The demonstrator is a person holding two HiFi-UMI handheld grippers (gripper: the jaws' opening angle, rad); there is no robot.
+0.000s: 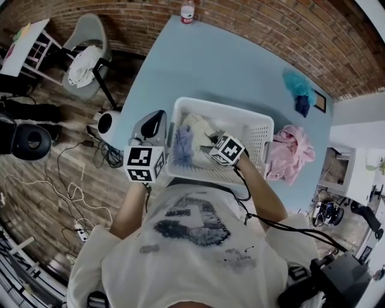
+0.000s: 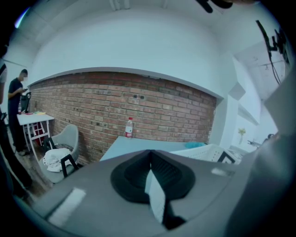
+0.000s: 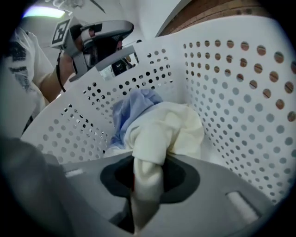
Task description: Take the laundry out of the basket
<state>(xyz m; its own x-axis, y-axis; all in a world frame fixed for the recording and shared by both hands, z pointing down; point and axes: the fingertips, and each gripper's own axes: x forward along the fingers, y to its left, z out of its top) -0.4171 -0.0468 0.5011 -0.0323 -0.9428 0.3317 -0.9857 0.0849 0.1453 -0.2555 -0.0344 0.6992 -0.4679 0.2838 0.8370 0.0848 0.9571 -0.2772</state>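
A white perforated laundry basket (image 1: pixel 224 109) stands on the light blue table (image 1: pixel 204 66) right in front of me. Inside lie a cream cloth (image 1: pixel 196 127) and a blue cloth (image 1: pixel 183 145). My right gripper (image 1: pixel 210 146) reaches down into the basket and is shut on the cream cloth (image 3: pixel 162 132), whose bunched fold runs between its jaws (image 3: pixel 147 183). The blue cloth (image 3: pixel 133 105) lies behind it against the basket wall (image 3: pixel 231 92). My left gripper (image 1: pixel 157 118) is shut and holds nothing just outside the basket's left rim. In its own view my left gripper (image 2: pixel 151 159) points over the table toward the brick wall.
A pink garment (image 1: pixel 293 150) lies on the table right of the basket, a teal and dark blue cloth (image 1: pixel 299 91) farther back. A bottle (image 1: pixel 187 11) stands at the table's far edge. A grey chair (image 1: pixel 88 53) with white cloth and floor cables (image 1: pixel 66 192) are at the left.
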